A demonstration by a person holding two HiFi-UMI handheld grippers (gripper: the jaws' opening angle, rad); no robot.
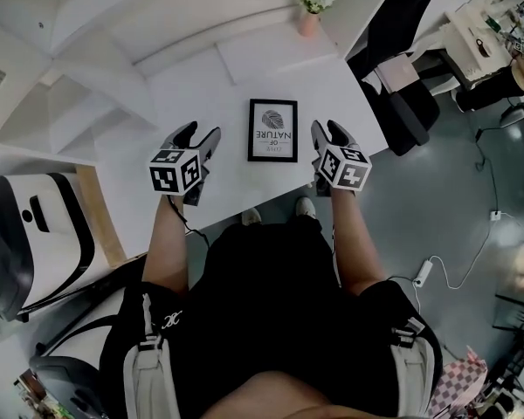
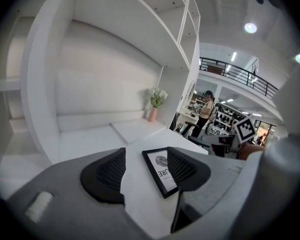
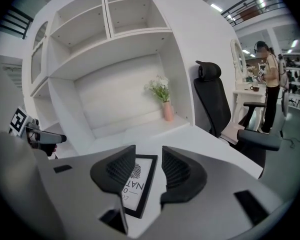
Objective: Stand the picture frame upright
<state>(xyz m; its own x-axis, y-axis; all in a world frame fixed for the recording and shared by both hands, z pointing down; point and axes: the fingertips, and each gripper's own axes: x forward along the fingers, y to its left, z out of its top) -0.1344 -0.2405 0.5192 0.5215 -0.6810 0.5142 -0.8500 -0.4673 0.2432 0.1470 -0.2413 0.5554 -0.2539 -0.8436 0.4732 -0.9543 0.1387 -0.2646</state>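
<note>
White desk [image 1: 236, 182] under empty shelves, seen from the head view, with a picture frame [image 1: 272, 130] lying flat and face up on it. Flanked by the left gripper [image 1: 199, 134] and right gripper [image 1: 327, 129], clear of both.

From the left gripper view: jaws spread wide, gripping nothing, frame on the desk beyond, partly behind one pad.

From the right gripper view: jaws likewise parted and empty, frame beyond, partly behind one pad.

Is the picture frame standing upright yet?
No, the picture frame lies flat, face up, on the white desk.
</note>
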